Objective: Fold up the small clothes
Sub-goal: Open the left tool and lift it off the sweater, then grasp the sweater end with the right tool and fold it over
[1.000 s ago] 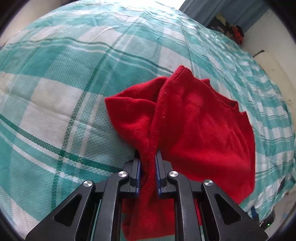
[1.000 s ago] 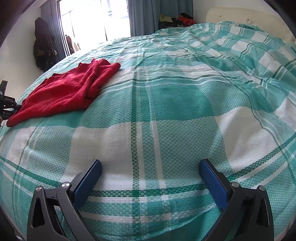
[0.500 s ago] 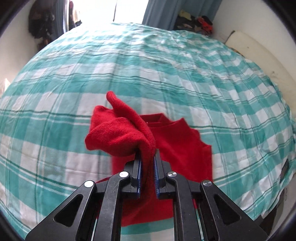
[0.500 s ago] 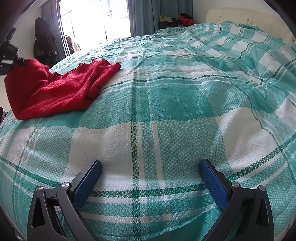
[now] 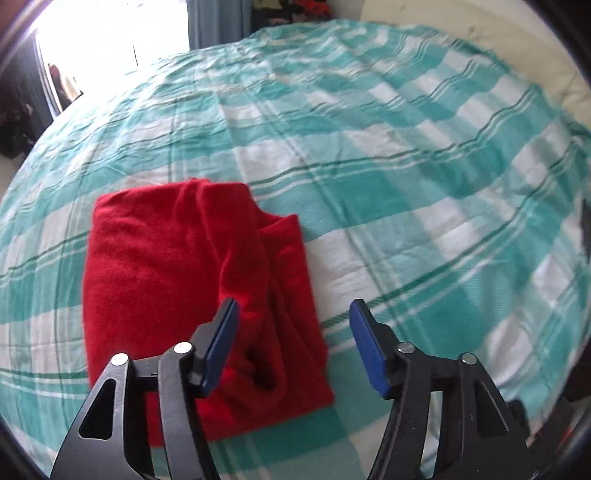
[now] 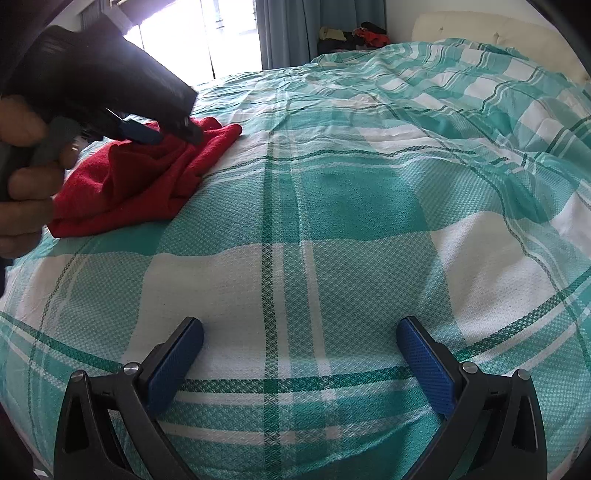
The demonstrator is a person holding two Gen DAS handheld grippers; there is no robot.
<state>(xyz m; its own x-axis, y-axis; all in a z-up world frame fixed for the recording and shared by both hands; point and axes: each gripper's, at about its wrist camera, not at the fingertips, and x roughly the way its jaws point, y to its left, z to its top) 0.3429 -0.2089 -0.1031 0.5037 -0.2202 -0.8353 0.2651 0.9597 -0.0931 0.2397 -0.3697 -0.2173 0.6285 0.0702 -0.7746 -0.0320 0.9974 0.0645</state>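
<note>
Left gripper (image 5: 291, 314) hovering over the near part of a red garment (image 5: 177, 280), fingers spread wide apart and gripping nothing — left blue pad (image 5: 221, 347) above the cloth, right pad above the bare bedspread (image 5: 424, 177) just past the garment's right edge. Garment lying folded on the teal and white checked bedspread, roughly a rectangle, with a thick rumpled fold running down its middle towards the gripper and a narrower layer sticking out along the right side. Seen from the right wrist camera, the same red garment (image 6: 140, 184) sitting far to the left on the bed, bunched and uneven on top, with the left gripper (image 6: 162, 133) low over it and a hand (image 6: 26, 177) wrapped round its handle at the picture's left edge.

Right gripper (image 6: 299, 343) well apart from the garment, low over bare bedspread (image 6: 351, 221), fingers (image 6: 177, 362) spread wide — nothing between them. Bedspread creased in long ridges towards the far right.

Beyond the bed, a bright window (image 6: 207, 40), blue curtains (image 6: 288, 33), a pile of clothes (image 6: 354, 37) in the corner and a pale padded headboard (image 6: 480, 29).
</note>
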